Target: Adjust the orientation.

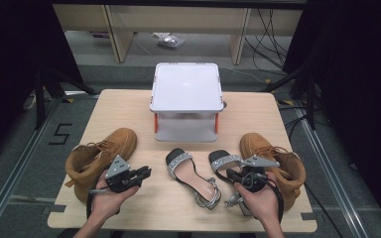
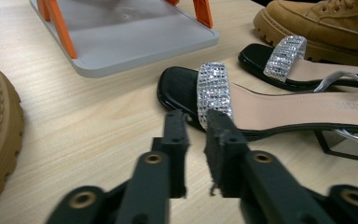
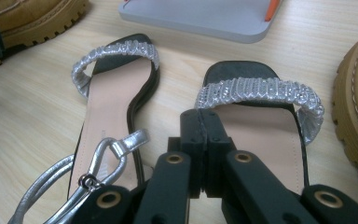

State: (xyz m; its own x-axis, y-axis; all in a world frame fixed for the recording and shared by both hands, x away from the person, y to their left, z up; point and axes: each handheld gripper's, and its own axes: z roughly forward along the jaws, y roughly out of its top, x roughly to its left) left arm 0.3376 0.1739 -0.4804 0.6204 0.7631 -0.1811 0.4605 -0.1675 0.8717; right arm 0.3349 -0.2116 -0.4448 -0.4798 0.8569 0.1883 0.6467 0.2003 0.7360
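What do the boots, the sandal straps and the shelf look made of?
Boots: tan suede or nubuck by the matte nap, with lugged rubber-like soles. Sandal toe straps: glittery, rhinestone-like rows; ankle strap shiny silver, maybe faux leather. Shelf: smooth grey plastic by its look, orange posts.

A black numeral "5" (image 1: 62,133) is marked on the grey floor (image 1: 25,163), just left of the counter's (image 1: 129,106) far-left corner, inside black corner marks. In the left gripper view, a line of small grey print (image 2: 354,106) runs along the beige insole of the nearer sandal (image 2: 303,112), too small and blurred to read. No other writing can be read.
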